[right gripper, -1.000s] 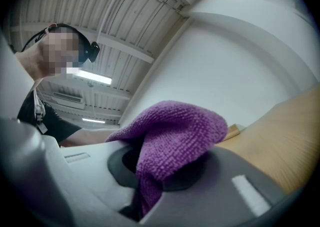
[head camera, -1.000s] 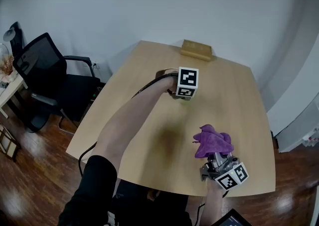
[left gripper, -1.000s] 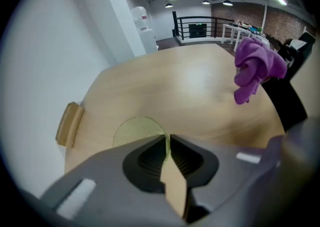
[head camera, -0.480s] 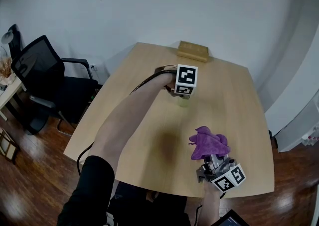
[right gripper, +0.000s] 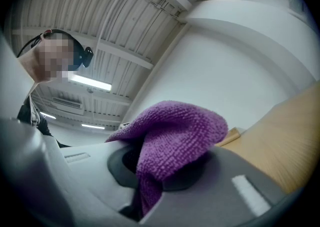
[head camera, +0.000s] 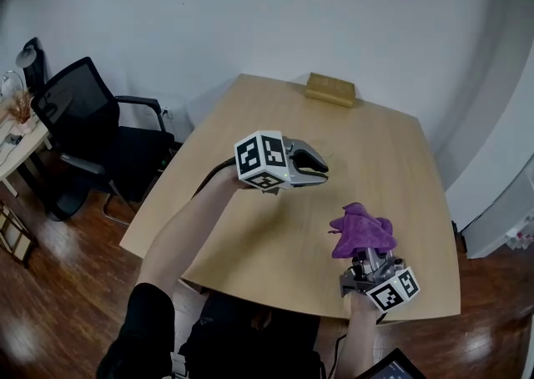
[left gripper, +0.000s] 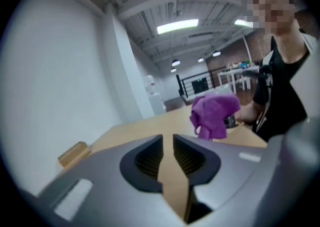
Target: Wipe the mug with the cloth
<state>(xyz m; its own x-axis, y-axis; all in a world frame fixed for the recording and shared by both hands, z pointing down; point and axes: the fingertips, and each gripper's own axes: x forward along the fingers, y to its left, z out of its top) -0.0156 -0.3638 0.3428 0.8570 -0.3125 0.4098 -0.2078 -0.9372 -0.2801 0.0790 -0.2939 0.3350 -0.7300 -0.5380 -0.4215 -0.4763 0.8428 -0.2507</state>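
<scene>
Since no mug shows in any view, the main risk is that the wipe has nothing to land on. Head view gives the bare light-wood bench [head camera: 375,152] with no cup on it, unless one sits hidden behind the left gripper [head camera: 319,170]. That gripper hangs in the air over the middle of the bench. Its fingers [left gripper: 142,163] are a narrow slit apart and have just been closing, with nothing between them, only bench wood through the gap. If it's meant to be carrying the mug, it isn't. Bringing the cloth over now would just wipe the fingers.

Second risk is the purple terry cloth [head camera: 360,231]. It's clamped in the right gripper [head camera: 365,262], above the bench's near edge toward the right corner, pointing up. The grip looks to be on a lower fold only, and most of the cloth bunches loose over the top and flops to one side. My guess is that hard rubbing could drag it out, or fold it back so bare finger meets the mug. The loose bunch also covers the right fingertips in that gripper's own view, so aiming is half blind.

Cloth itself is soft looped pile, crumpled into a peaked wad, with no stain I can see. Small tan wooden block [head camera: 330,88] sits at the bench's far edge, well apart, no hazard.
</scene>
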